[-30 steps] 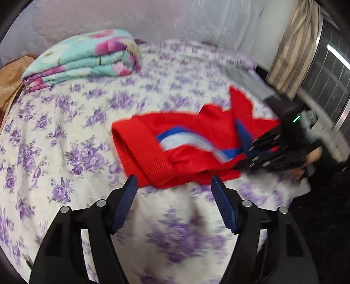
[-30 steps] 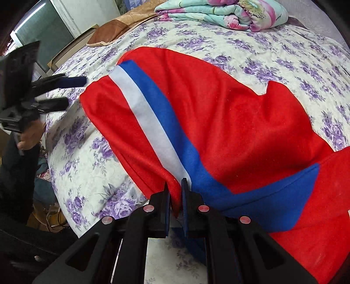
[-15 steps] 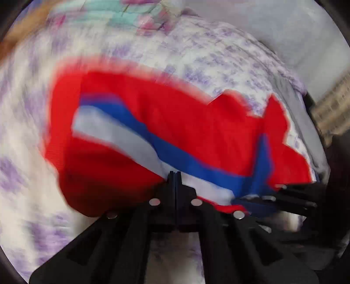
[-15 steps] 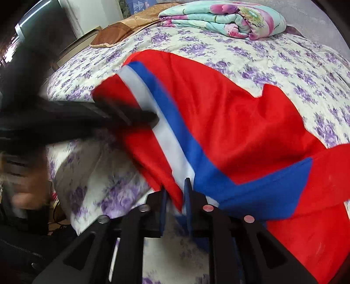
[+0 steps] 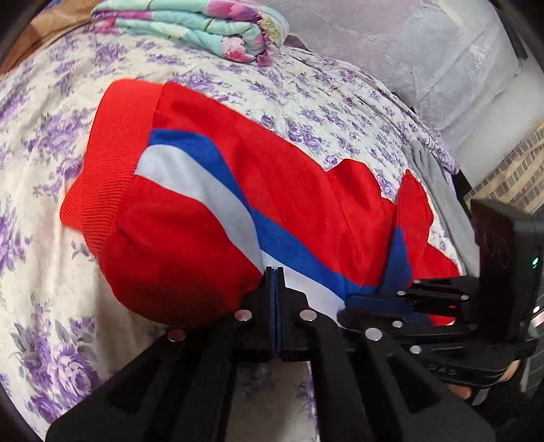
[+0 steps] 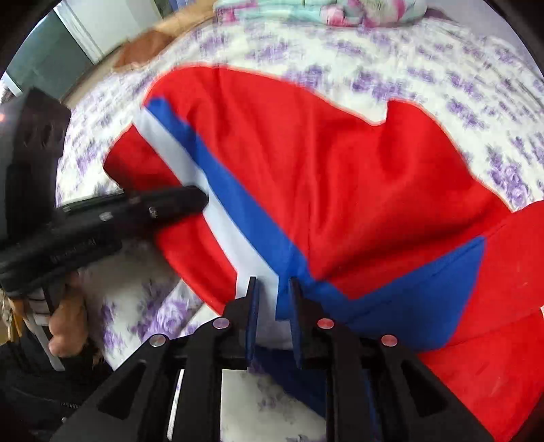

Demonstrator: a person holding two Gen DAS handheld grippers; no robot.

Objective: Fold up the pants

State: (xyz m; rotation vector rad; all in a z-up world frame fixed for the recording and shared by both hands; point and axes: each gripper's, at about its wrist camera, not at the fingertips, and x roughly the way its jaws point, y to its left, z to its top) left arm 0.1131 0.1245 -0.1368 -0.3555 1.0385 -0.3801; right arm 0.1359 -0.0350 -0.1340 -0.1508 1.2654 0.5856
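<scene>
Red pants with a white and blue side stripe lie folded on a bed covered by a white sheet with purple flowers. The ribbed waistband points toward the left of the left wrist view. The left gripper is pressed closed on the near edge of the pants, at the white stripe. The right gripper sits at the same near edge, further toward the legs; its jaws stand narrowly apart with the striped fabric lying between them, and the blurred view does not show them pinching it. A folded floral blanket rests at the far side of the bed, well apart from the pants.
</scene>
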